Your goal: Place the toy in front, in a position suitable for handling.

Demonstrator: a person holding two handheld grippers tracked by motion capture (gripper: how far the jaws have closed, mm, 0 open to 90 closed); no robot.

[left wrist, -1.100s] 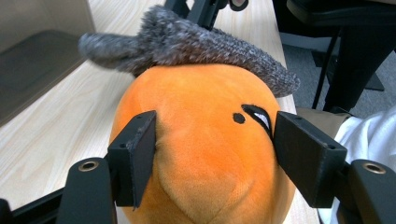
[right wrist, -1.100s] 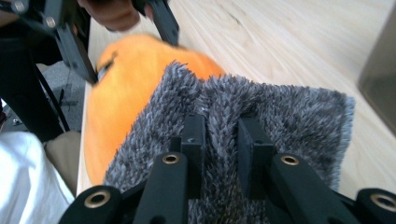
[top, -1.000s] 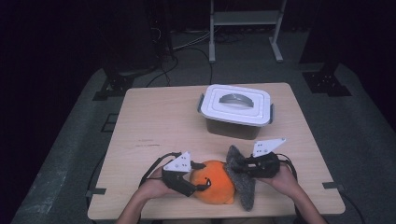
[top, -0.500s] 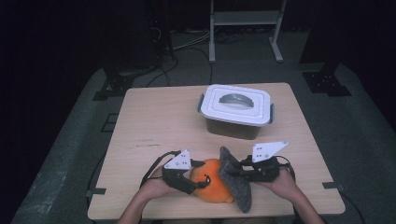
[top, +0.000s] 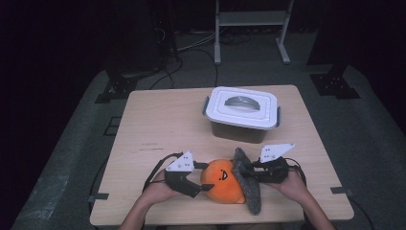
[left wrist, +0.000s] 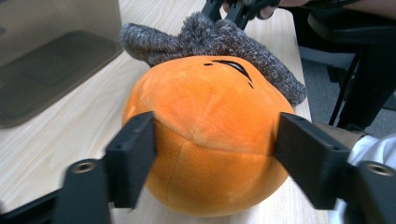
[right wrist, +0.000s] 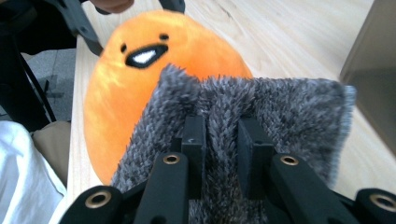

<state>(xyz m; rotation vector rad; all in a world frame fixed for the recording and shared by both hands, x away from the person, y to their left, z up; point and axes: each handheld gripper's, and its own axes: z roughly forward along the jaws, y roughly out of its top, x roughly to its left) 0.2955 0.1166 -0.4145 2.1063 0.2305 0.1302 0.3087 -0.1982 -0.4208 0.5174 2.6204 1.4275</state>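
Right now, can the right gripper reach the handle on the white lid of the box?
Probably not yet: the right gripper is shut on the grey fuzzy cloth. The table toward the box handle looks free otherwise.

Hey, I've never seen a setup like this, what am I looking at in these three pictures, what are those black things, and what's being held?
A person sits at a light wooden table, holding a black two-jaw hand gripper in each hand. One picture looks down from above; the other two come from cameras riding on the grippers, looking along their jaws. The left gripper has its jaws on either side of a round orange plush toy with a stitched face. The right gripper pinches a fold of a fuzzy grey cloth that lies against the toy. Farther back stands a grey plastic box with a white handled lid, closed.
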